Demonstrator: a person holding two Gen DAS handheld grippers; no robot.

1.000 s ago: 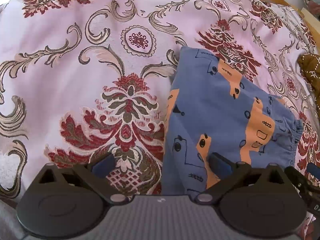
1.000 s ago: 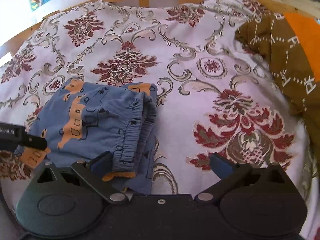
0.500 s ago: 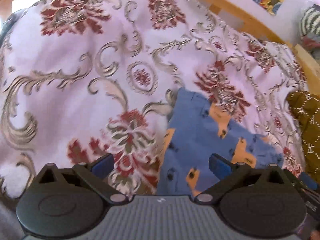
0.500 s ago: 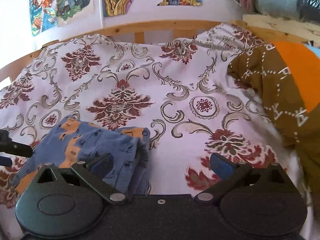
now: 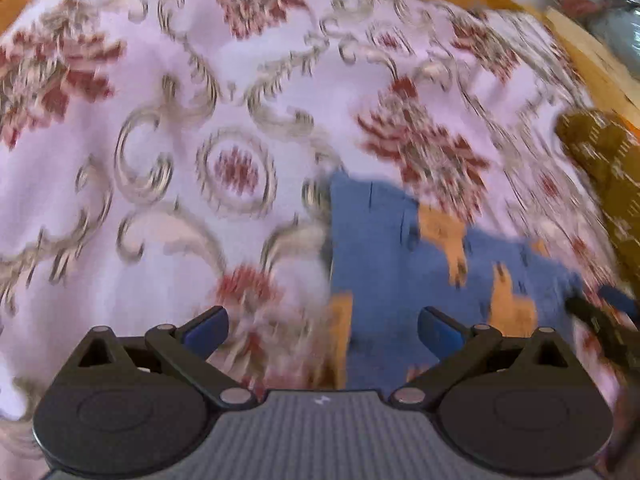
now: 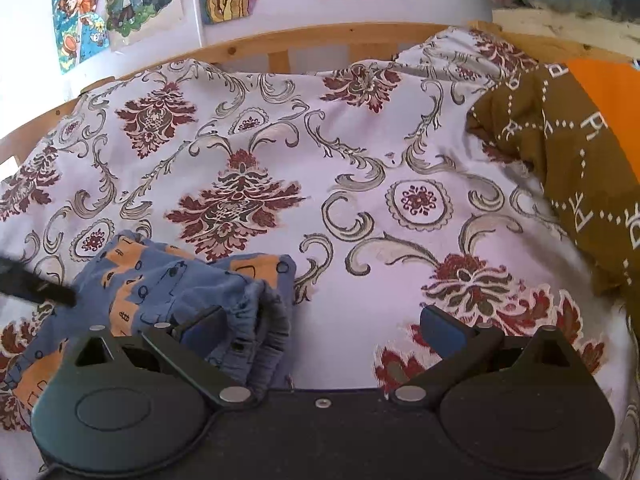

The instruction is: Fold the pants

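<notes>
Both sets of jaws stand wide apart with nothing between them: the left gripper (image 5: 322,326) hangs over the bedspread (image 5: 168,240) with its right finger above the edge of the pants (image 5: 384,256), and the right gripper (image 6: 322,328) sits low with its left finger just in front of the waistband. The pants (image 6: 172,280) lie folded into a small blue bundle with orange shapes on the bedspread (image 6: 360,168), toward the near left side as the right wrist view has it, the gathered elastic waistband (image 6: 268,320) facing that gripper. The left view is blurred, so finer detail of the cloth there cannot be told. A brown patterned cloth (image 6: 560,160) with an orange patch lies heaped at the right side, well apart from the pants. Behind the bed runs a wooden rail (image 6: 280,40), and cartoon posters (image 6: 120,4) hang on the wall above it.
</notes>
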